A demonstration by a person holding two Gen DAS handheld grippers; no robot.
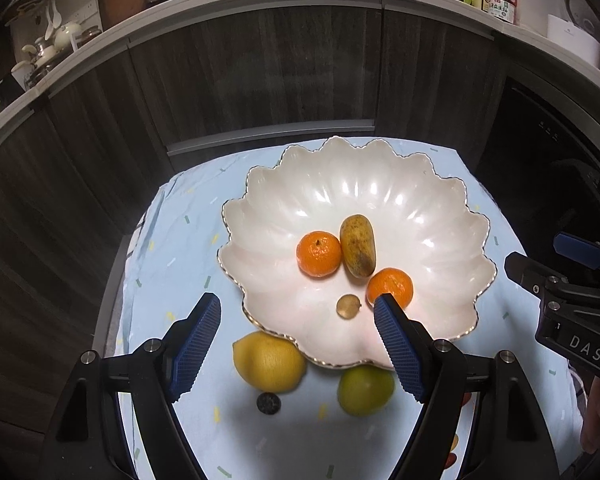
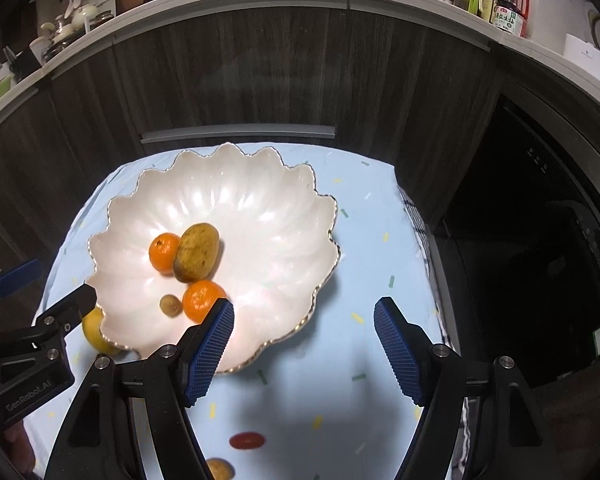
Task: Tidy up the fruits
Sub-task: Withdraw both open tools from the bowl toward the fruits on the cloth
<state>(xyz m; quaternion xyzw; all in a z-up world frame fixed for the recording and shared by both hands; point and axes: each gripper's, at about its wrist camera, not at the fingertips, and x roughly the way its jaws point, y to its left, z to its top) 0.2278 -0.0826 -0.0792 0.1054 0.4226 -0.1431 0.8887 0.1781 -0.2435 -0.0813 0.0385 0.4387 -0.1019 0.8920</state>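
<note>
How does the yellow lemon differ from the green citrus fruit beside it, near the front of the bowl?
Colour: the lemon is yellow, the green citrus is lime green.
Shape: the lemon is oval with a tapered end; the green citrus is rounder.
Size: the lemon looks somewhat larger than the green citrus.
Shared: both lie on the light blue cloth outside the white bowl, against its near rim, neither held.

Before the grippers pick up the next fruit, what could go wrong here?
1. The lemon and lime lie against the bowl rim; a finger could strike the rim.
2. Round fruits may roll when nudged.
3. The cherry tomato is small and soft; the right gripper could crush it.
</note>
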